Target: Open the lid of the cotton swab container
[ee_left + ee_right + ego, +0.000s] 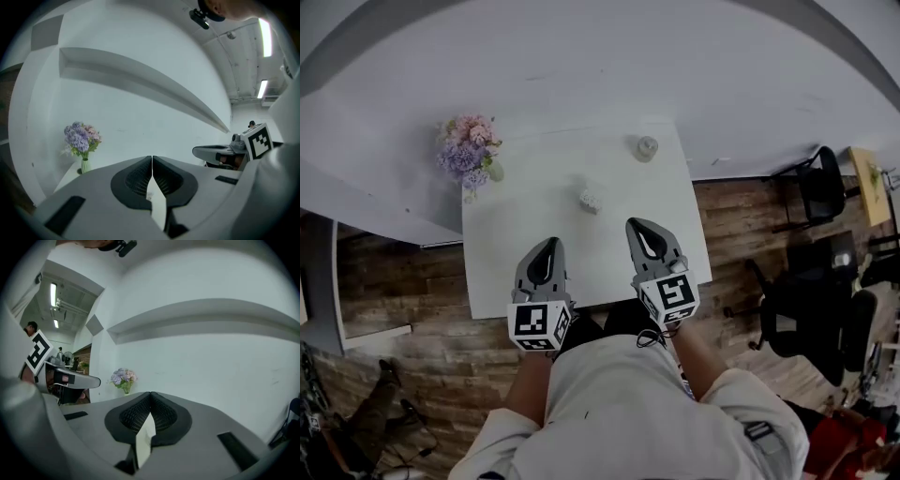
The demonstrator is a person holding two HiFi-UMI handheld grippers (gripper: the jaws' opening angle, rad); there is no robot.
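Note:
A small round pale container [646, 147] stands near the far right edge of the white table [516, 234]. A small lumpy white object [590, 200] lies mid-table, ahead of both grippers. My left gripper [550, 246] hovers over the table's near edge, shut and holding nothing. My right gripper [637, 227] is beside it, a little farther forward, also shut and empty. In the left gripper view the left gripper [152, 159] has its pads pressed together. The right gripper [150, 394] looks the same in its own view. Neither gripper view shows the container.
A vase of purple and pink flowers [469, 155] stands at the table's far left corner, against the white wall. Black office chairs [811, 187] stand on the wooden floor to the right. Cables and gear [356, 422] lie on the floor at lower left.

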